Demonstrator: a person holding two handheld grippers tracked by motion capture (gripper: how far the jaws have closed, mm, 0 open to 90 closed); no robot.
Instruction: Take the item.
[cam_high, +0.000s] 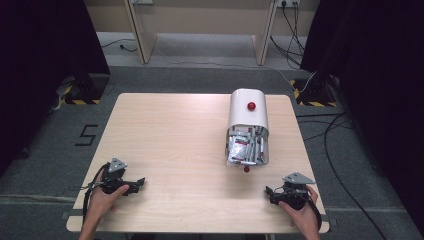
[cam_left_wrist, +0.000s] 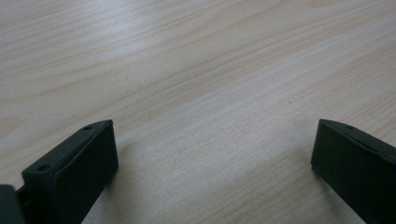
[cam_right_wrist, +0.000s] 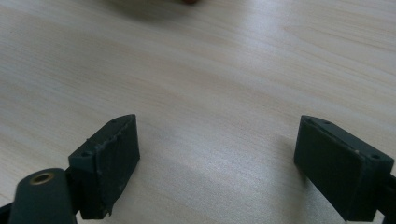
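With both sets of jaws spread wide over bare wood, nothing is picked up yet.
Left gripper (cam_high: 134, 185) at lower left of the high view and right gripper (cam_high: 272, 192) at lower right each rest on the table (cam_high: 170, 130), empty, each in a hand. The white container (cam_high: 248, 116) lies on its side, right of centre, well apart from both, its open mouth packed with sachets (cam_high: 246, 148), a small red ball (cam_high: 246, 169) just below it. The whole job looks still ahead.
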